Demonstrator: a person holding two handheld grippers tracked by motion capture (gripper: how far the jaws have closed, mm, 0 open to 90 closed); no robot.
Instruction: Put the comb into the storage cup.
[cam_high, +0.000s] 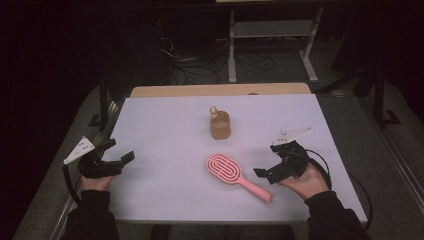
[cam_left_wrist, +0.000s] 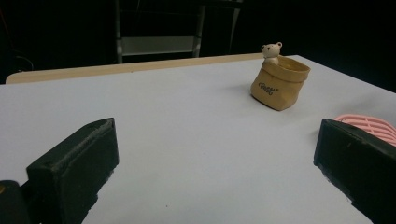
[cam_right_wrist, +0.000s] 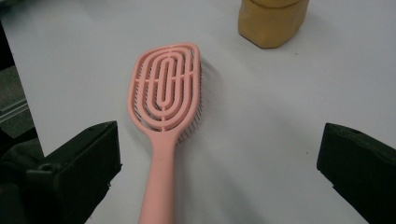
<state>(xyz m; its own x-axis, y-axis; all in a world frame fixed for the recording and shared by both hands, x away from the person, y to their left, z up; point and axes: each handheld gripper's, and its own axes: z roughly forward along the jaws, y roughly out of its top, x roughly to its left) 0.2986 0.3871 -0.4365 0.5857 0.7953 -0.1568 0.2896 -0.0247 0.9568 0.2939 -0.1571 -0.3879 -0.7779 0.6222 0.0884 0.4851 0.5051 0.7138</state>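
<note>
- Step in hand, as I read it: approach to pick up the pink hairbrush; no contact with anything yet.
- Right tool: jaws spread wide, nothing between them, held low over the white worktop in the person's right hand.
- In the right gripper view the hairbrush lies straight ahead of the tool, handle running toward the gap between the jaws, nearer the left jaw; vented back faces up, bristles down on the worktop.
- Brush head sits beyond the jaw tips; the handle end looks just short of the tool, apart from both jaws.
- Left tool: also wide, holding nothing, resting near the worktop's left edge in the left hand, well apart from the brush.
- In the left gripper view a corner of the brush head peeks past its right jaw, far ahead and to the right.
- Tan bag-shaped pot with a small bear figure stands upright beyond the brush head, apart from it; seen ahead and right of the left tool.
- Next move, judged: right tool eases forward and down, shifts slightly toward its left so the handle is centred, then closes across the thin handle.
- Handle is slim and flat on the worktop, so the jaws need to come down low; risk of nudging it sideways.
- The pot may be the place to put the brush; cannot tell.
</note>
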